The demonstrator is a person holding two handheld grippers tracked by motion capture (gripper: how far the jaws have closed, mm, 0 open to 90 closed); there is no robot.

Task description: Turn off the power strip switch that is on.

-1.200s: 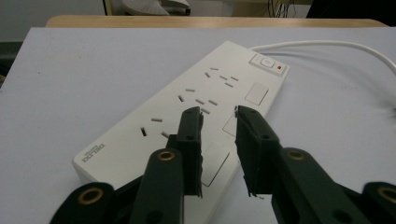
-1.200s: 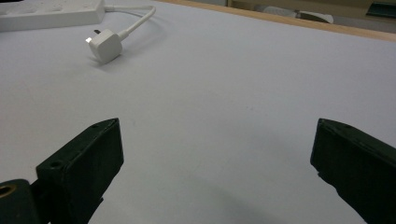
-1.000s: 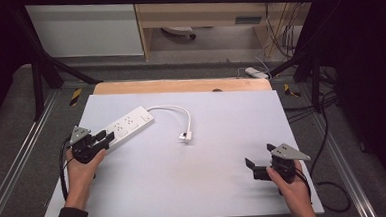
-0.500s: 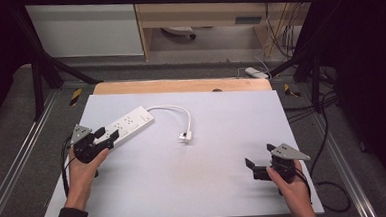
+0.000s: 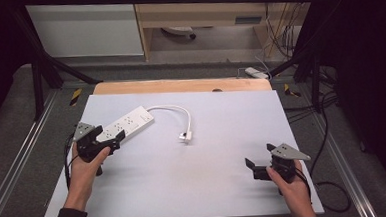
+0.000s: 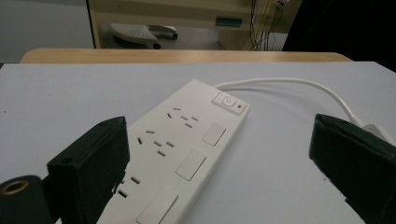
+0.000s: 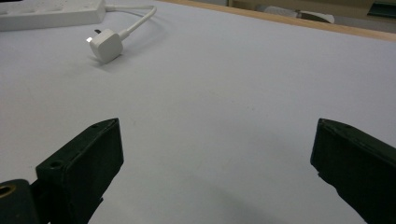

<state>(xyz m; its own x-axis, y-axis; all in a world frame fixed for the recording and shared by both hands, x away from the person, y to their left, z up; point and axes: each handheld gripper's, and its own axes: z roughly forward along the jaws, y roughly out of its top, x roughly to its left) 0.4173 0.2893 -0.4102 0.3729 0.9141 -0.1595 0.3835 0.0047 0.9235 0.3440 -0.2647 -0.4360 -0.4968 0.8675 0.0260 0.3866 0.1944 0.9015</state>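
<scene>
The power strip [image 5: 124,126] is lying on the grey table top [image 5: 210,187] at the person's left, its long axis running diagonally from the near left up toward the far right, with its white cable [image 5: 173,109] curling off the far end and ending in a plug [image 5: 185,136] near the middle of the table; the left gripper [image 5: 105,143] is sitting right at the strip's near end, so the left hand is far nearer than the right. In the left gripper view the near end of the strip [image 6: 177,154] is lying between the two black jaws; those jaws have just been opening and are now standing wide apart, the left one just beside the strip's edge, the right one well clear, so nothing is clamped. The right gripper [image 5: 259,167] is resting well apart at the near right, its jaws spread wide over bare table and holding nothing; the plug [image 7: 106,44] is lying ahead of it and to its left.
</scene>
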